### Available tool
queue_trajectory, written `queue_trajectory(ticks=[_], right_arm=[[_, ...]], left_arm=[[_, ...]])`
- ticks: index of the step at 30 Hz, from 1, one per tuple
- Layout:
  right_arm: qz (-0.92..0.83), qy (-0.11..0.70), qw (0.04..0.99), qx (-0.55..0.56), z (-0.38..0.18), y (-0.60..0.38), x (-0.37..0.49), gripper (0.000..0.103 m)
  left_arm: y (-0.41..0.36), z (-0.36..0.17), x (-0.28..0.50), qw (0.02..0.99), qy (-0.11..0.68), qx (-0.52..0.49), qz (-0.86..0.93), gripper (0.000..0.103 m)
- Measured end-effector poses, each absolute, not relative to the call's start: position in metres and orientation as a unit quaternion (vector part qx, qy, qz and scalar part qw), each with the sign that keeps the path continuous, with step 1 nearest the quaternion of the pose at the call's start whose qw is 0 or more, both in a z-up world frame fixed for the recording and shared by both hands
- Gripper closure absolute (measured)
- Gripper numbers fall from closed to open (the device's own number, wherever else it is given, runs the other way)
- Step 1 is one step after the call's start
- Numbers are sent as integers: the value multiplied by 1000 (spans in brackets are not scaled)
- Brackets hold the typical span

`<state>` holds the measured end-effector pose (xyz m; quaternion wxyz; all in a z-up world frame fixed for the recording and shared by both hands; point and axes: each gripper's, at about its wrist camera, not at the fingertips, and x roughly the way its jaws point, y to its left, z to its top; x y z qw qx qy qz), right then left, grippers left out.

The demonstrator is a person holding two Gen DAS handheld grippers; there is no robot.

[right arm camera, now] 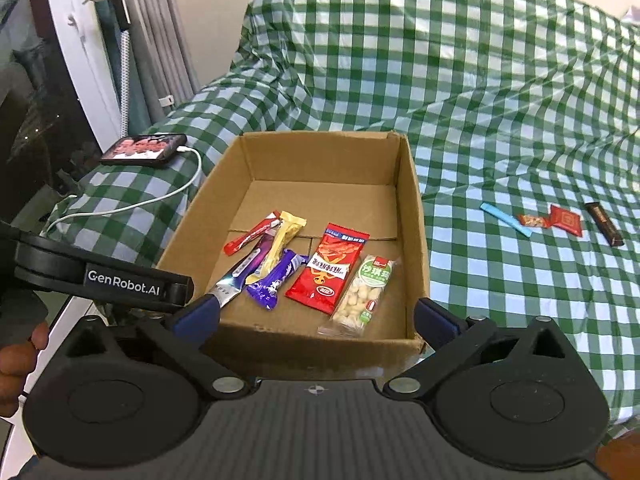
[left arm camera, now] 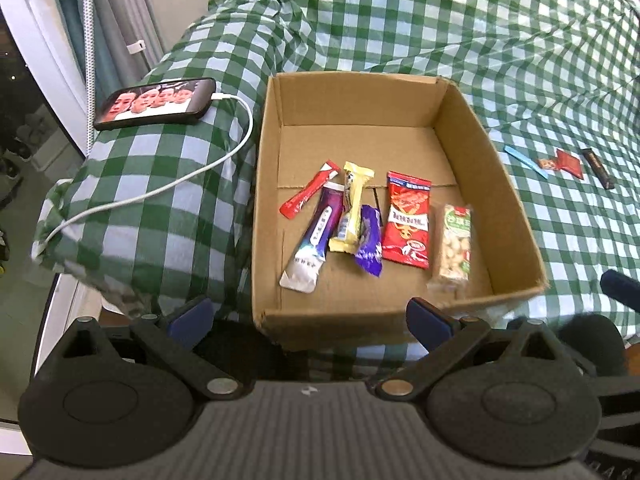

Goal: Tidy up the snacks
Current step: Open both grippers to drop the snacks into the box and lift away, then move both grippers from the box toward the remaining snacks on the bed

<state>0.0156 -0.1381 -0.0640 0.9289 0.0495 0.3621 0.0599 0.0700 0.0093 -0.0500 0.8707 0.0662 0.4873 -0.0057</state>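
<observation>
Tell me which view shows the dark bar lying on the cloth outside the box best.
The right wrist view: the dark bar lies whole, beyond the red packet, with a lighter band on its wrapper showing. The left wrist view shows the same bar further toward the picture's right edge, smaller and dimmer, its markings unreadable.

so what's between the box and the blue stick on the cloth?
Nothing: bare checked cloth between the cardboard box and the blue stick, clearest in the right wrist view.

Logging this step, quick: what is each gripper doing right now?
Left gripper: open, holding nothing.
Right gripper: open, holding nothing.
</observation>
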Motion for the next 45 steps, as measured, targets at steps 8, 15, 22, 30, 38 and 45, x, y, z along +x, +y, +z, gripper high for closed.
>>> queue_trajectory(ticks=[8, 15, 22, 30, 38, 45], right_arm=[[49, 331, 941, 51, -50, -141, -23, 1], [46, 310, 948, 52, -41, -143, -44, 1], [47, 302, 951, 56, -39, -145, -58, 1], [43, 297, 952, 58, -38, -147, -64, 1], [43, 298, 952, 59, -38, -147, -64, 1], [43, 301, 951, 60, -41, -145, -64, 1]], left_arm=[[2, -43, 31, 879, 470, 77, -10, 0], [-1, -33, 11, 887, 455, 80, -7, 0], [-3, -31, 1, 888, 453, 83, -11, 0], [-3, -29, -2, 889, 450, 85, -12, 0], [-4, -29, -3, 888, 452, 84, -11, 0], [-2, -32, 1, 885, 457, 87, -12, 0]])
